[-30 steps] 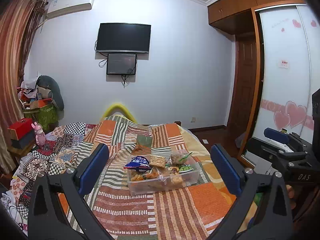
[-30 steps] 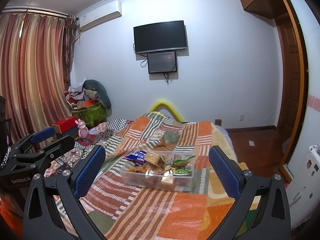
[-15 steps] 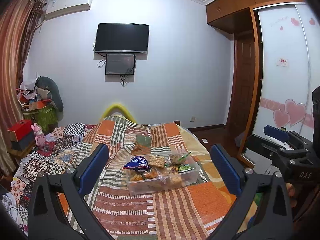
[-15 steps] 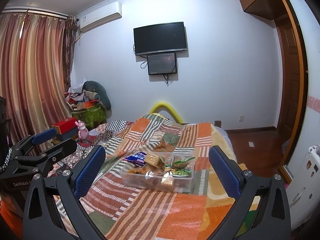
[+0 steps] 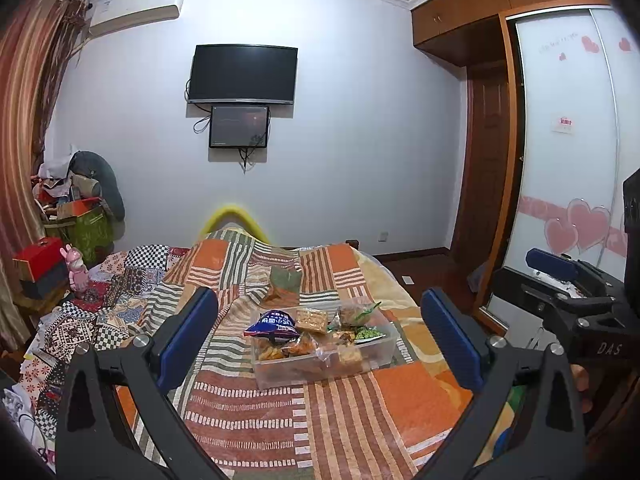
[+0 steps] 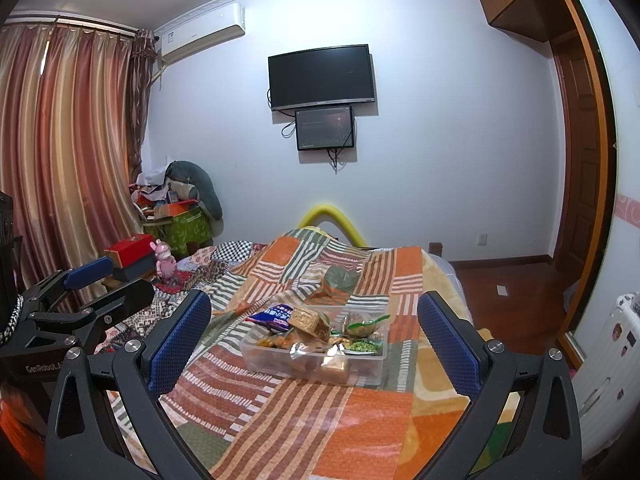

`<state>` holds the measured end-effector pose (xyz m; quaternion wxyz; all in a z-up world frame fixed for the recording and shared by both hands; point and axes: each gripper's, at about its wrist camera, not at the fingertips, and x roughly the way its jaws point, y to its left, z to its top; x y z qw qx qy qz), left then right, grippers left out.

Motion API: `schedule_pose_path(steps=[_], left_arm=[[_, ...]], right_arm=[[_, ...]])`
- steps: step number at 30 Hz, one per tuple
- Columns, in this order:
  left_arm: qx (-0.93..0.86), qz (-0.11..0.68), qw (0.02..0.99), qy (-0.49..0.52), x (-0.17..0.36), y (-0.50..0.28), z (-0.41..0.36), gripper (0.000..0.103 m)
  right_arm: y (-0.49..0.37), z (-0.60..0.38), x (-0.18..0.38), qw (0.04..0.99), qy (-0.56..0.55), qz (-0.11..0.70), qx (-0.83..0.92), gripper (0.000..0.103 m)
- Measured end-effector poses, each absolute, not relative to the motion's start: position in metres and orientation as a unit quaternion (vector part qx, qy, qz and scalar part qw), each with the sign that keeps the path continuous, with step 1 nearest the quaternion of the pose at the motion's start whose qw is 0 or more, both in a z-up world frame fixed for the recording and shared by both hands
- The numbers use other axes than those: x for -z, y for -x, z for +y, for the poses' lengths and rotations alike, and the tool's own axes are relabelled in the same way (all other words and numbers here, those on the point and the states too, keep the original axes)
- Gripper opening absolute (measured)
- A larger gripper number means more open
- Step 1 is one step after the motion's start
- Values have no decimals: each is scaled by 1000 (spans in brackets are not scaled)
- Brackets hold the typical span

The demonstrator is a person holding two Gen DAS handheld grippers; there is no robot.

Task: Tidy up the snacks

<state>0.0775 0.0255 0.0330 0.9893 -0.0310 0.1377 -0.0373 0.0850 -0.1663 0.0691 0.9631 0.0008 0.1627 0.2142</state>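
A clear plastic box (image 5: 362, 364) (image 6: 372, 368) full of snack packets stands on the patchwork bedspread (image 5: 352, 420) (image 6: 312, 412). A blue packet (image 5: 274, 323) (image 6: 272, 314) and a tan cracker pack (image 5: 312, 315) (image 6: 306, 319) lie on top, with a green pea packet (image 5: 370, 333) (image 6: 364, 346) at the right. My left gripper (image 5: 320, 340) is open and empty, well short of the box. My right gripper (image 6: 314, 340) is open and empty too, at a similar distance. Each gripper shows at the edge of the other's view.
A pink toy (image 5: 76, 268) and a red box (image 5: 40, 254) sit at the bed's left. A cluttered green crate (image 6: 184, 224) stands by the curtain. A wardrobe (image 5: 568, 160) and a door (image 6: 580, 152) are on the right.
Both views have shifted slightly; the box sits a little lower in frame. Both grippers stay open and empty.
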Motion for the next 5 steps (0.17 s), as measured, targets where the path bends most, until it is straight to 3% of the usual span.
schedule_pose_path(steps=[5], left_arm=[[40, 140, 989, 31, -33, -78, 25, 103]], right_arm=[[-86, -167, -69, 963, 1, 163, -214, 103]])
